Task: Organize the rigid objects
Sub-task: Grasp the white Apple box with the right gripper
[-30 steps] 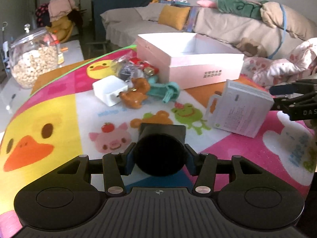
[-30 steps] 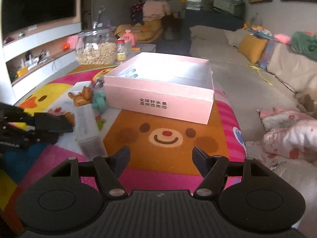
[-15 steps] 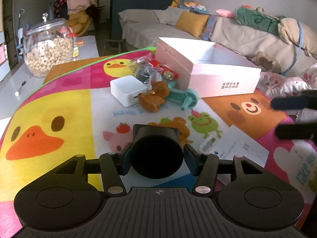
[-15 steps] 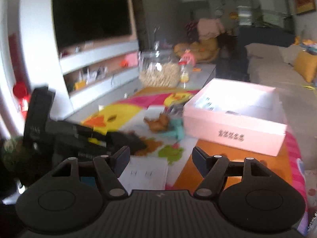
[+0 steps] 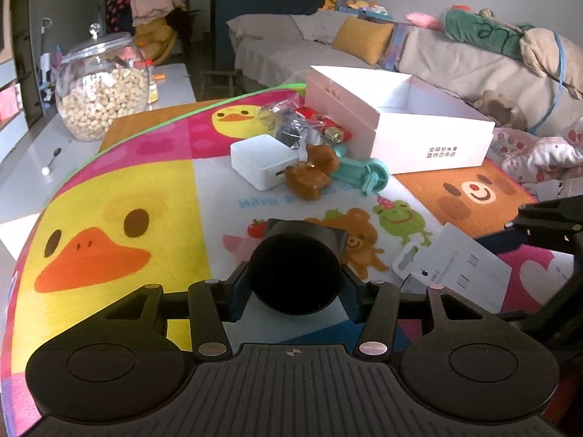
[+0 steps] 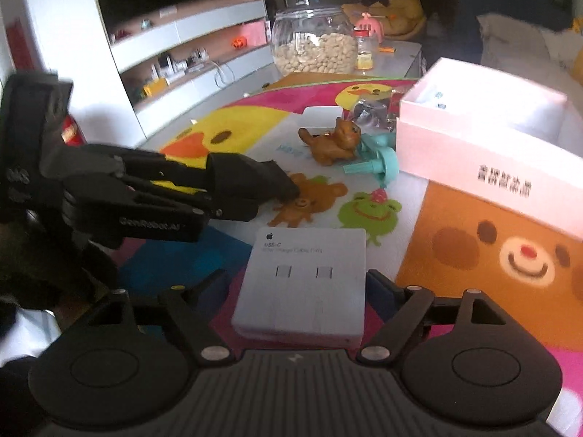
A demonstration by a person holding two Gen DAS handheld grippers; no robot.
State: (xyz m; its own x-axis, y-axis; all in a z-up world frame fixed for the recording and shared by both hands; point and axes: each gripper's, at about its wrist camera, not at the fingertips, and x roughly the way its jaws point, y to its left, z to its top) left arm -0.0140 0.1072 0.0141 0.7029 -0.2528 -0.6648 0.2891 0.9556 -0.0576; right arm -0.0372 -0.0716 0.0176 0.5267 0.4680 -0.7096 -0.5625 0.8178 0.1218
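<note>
My left gripper (image 5: 296, 284) is shut on a black cylindrical object (image 5: 296, 271), held just above the mat; it also shows in the right wrist view (image 6: 251, 185). My right gripper (image 6: 300, 291) is open, its fingers on either side of a flat white USB-C cable box (image 6: 306, 280) lying on the mat, also in the left wrist view (image 5: 455, 269). A pink open box (image 5: 408, 123) (image 6: 488, 145) sits at the far side. Beside it lie a white charger (image 5: 260, 162), a brown toy dog (image 5: 309, 174) (image 6: 333, 140) and a teal toy (image 5: 362, 173) (image 6: 379, 165).
A glass jar of nuts (image 5: 102, 87) (image 6: 315, 45) stands on the grey table beyond the cartoon mat (image 5: 120, 218). Wrapped small items (image 5: 306, 123) lie next to the pink box. A sofa with cushions (image 5: 364, 40) is behind. A TV shelf (image 6: 175, 43) is on the left.
The white cable box went from tilted upright to lying flat on the mat. My right gripper swung round and came down over it. My left gripper kept hold of the black object.
</note>
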